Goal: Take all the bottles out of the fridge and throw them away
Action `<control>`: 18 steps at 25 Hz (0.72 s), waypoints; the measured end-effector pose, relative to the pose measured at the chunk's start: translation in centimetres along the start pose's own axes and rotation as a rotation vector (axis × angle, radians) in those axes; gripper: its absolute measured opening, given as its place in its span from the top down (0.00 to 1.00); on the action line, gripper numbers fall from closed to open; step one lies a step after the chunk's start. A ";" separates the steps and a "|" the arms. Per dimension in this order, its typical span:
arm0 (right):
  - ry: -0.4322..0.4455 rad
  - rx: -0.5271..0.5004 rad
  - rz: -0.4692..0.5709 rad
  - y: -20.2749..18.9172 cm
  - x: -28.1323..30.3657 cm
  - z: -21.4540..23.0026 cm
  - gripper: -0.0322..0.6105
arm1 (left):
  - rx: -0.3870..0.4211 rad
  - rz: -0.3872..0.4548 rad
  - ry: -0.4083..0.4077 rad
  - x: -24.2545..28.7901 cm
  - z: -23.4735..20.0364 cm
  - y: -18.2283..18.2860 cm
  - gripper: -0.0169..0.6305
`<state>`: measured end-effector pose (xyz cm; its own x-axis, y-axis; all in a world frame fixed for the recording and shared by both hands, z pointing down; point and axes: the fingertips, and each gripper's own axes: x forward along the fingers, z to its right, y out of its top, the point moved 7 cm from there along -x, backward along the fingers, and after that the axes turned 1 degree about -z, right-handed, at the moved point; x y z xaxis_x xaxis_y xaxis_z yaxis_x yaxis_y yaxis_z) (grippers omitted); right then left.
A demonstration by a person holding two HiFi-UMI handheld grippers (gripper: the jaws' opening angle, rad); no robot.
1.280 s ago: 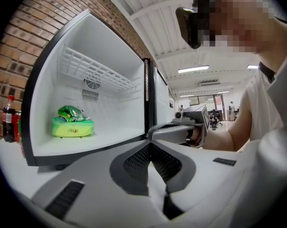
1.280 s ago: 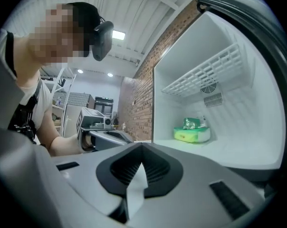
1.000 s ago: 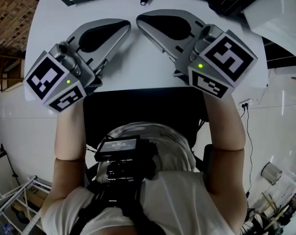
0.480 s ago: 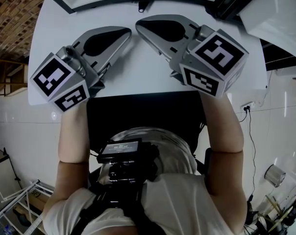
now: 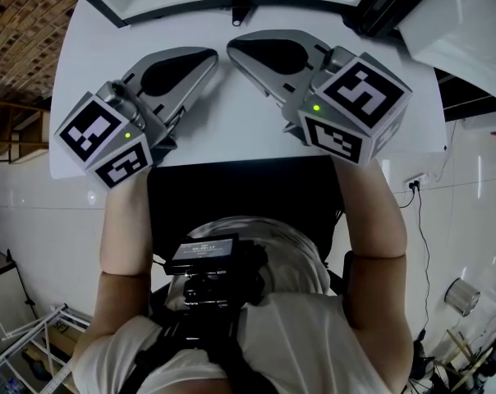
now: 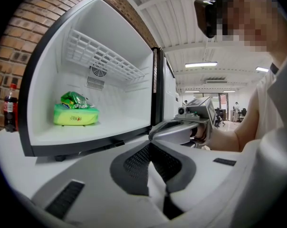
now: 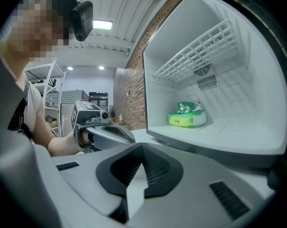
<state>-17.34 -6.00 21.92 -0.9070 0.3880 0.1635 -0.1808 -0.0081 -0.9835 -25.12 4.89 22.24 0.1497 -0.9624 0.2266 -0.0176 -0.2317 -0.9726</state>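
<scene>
- While both tools hover low over the white table (image 5: 231,121), the left gripper (image 6: 150,145) has its jaws drawn together at the tips and grips nothing.
- The right gripper (image 7: 141,148) is closed the same way, its dark pads meeting at the front with nothing between them.
- Seen from the head view, the two grippers lie side by side with their tips angled toward each other, near but apart.
- Just beyond the tips stands the fridge (image 6: 129,94), set on the table with its inside open to both gripper views.
- High inside it sits a white wire shelf (image 6: 103,56).
- On the fridge floor, toward the back, lies a green pack (image 6: 75,115) with a crumpled green bag (image 6: 73,99) resting on top of it.
- One bottle (image 6: 10,107), dark with a red cap and red label, stands upright on the table outside the fridge, just beside its left outer wall and in front of the brick wall (image 6: 27,37).
- Neither gripper is close to that bottle; the fridge body stands between them and it.
</scene>
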 end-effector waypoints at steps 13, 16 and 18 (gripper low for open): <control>0.007 -0.010 0.001 0.0 0.1 0.1 0.95 | 0.008 0.011 0.005 0.1 0.0 -0.1 0.97; 0.000 0.004 -0.005 -0.3 -0.2 0.3 0.95 | 0.010 0.015 -0.002 0.4 0.3 -0.2 0.97; -0.005 0.006 -0.004 -0.1 -0.3 0.5 0.95 | 0.012 0.020 -0.007 0.5 0.4 -0.1 0.97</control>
<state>-17.28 -6.59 22.04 -0.9082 0.3831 0.1683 -0.1871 -0.0122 -0.9823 -24.63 4.47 22.40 0.1564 -0.9658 0.2070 -0.0086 -0.2109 -0.9775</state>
